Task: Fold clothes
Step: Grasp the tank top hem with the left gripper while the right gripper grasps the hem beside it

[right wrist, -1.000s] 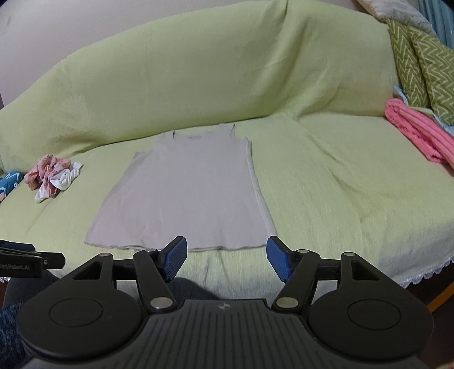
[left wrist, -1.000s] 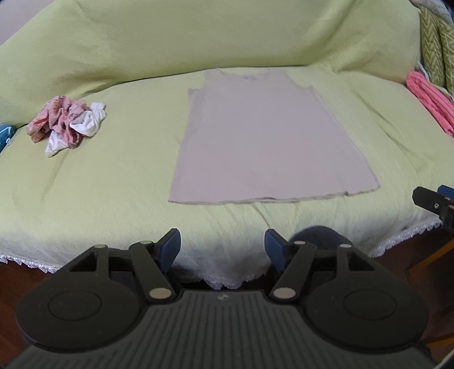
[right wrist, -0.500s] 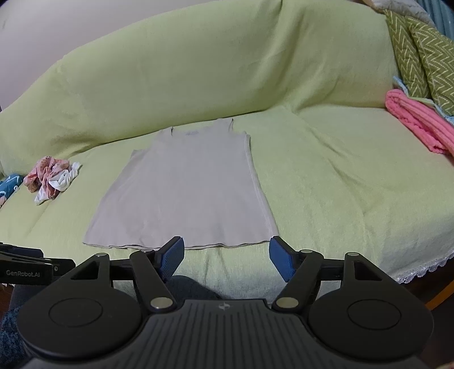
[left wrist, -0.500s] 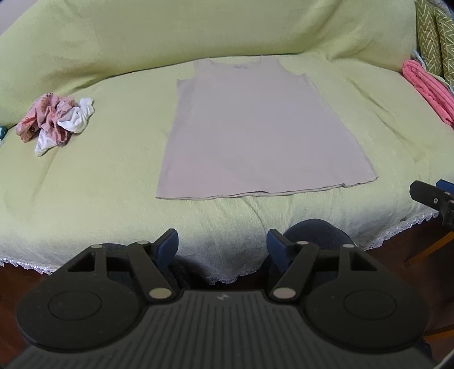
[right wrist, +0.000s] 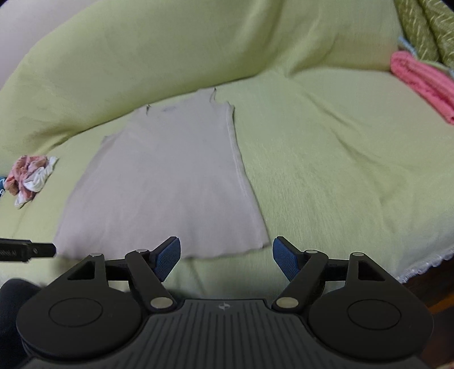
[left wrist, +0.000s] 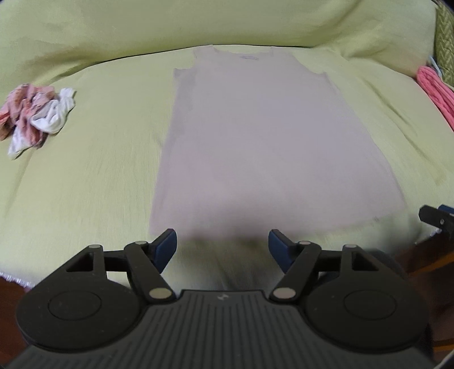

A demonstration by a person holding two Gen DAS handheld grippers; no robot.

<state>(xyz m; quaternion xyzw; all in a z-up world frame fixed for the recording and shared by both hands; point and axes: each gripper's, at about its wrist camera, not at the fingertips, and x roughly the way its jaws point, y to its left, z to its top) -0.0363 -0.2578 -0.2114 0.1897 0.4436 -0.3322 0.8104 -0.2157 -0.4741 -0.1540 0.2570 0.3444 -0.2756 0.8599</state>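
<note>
Lying flat on the yellow-green fabric sofa cover (left wrist: 85, 176), a pale beige sleeveless cotton top (left wrist: 261, 142) was spread with its neckline at 12 o'clock and its hem at 6 o'clock, nearest both grippers. The left gripper (left wrist: 221, 248) hung just short of the hem's left half, its blue-padded jaws spread wide with nothing between them. The right gripper (right wrist: 226, 257) hovered near the hem's right corner, likewise released and empty, its left pad overlapping the hem edge in view; whether it touched the cloth could not be told.

A crumpled pink-and-white patterned garment (left wrist: 34, 113) sat at 9 o'clock from the top, well apart from it on the seat. At 2 o'clock, a folded coral-pink knitted cloth (right wrist: 422, 82) rested at the seat's far end, beside green cushions with a pale chevron pattern (right wrist: 425, 25). A white lace trim (right wrist: 425, 264) ran along the cover's front edge, and the near hem looked blurred in the left wrist view.
</note>
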